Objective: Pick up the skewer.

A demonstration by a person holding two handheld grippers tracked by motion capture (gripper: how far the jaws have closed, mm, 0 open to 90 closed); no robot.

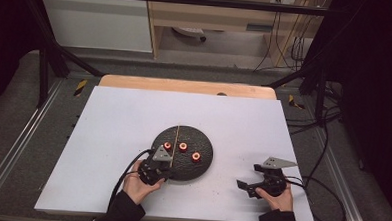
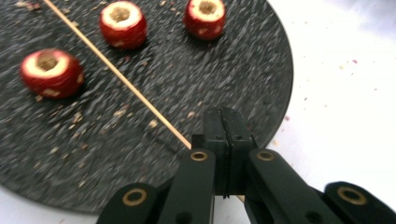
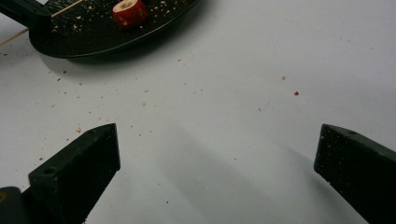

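Fingers [image 2: 243,135] of the left gripper [image 2: 225,122] were found pressed together on the near end of a thin wooden skewer [image 2: 116,74], at the near rim of the round black plate [image 2: 261,93]. Jaws of the right gripper [image 3: 217,154] were noted spread wide with nothing between them, resting low over bare white table [image 1: 263,128], well apart from the plate.

The skewer was seen lying across the plate from the grip toward the far rim, passing between two of three cored red fruit pieces [image 2: 122,24]; the third piece lay beyond, on the right of the plate. None touched the skewer.

Open table was recorded all round the plate, widest on the left and far sides. Crumbs [image 3: 144,103] were scattered between plate and right gripper. A wooden strip [image 1: 187,86] edged the far side of the table.
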